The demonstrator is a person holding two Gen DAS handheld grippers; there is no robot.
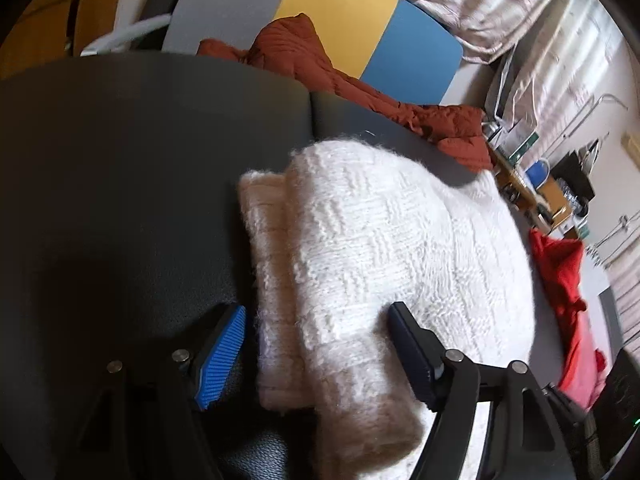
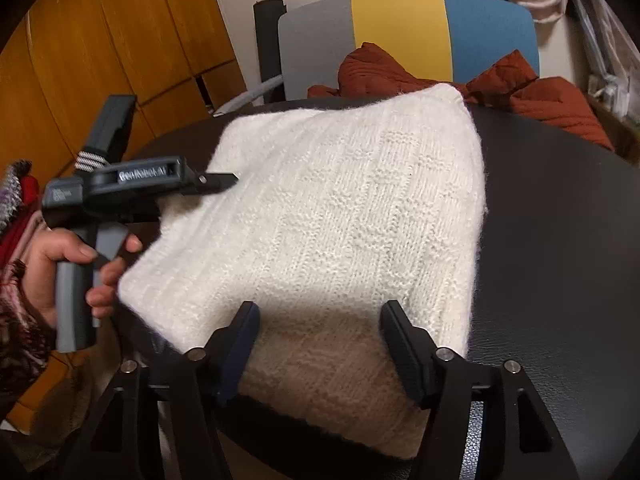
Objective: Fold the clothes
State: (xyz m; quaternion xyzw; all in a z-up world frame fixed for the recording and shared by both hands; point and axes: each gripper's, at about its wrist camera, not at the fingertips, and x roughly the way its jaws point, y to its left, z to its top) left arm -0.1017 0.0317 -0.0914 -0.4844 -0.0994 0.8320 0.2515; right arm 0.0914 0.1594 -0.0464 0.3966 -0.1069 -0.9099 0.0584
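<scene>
1. At the far left of the right wrist view, wooden cupboard doors [image 2: 100,40] fill the background, and a person's hand [image 2: 68,268] grips the grey handle of the left gripper [image 2: 234,178], whose dark tip lies against the left edge of the white knitted sweater [image 2: 340,216]
2. In the left wrist view the left gripper [image 1: 316,348] stands released, its jaws spread wide on either side of the sweater's [image 1: 380,240] folded near edge; the left blue ribbed pad [image 1: 222,360] is just beside the cream fold without clearly pressing it, and the right finger lies over the knit
3. The sweater lies folded into a thick, roughly square bundle in the middle of the dark round worktop [image 2: 560,240], one layer doubled over another at the near edge
4. The right gripper [image 2: 316,344] is likewise released, its two fingers apart and straddling the near edge of the bundle; whether they touch the wool cannot be told
5. Behind the worktop stands a chair [image 2: 400,28] with a grey, yellow and blue back, with a rust-red quilted garment [image 2: 540,92] heaped against it
6. At the right of the left wrist view a bright red cloth [image 1: 560,272] lies beyond the worktop's edge, with pale curtains [image 1: 520,12] above
</scene>
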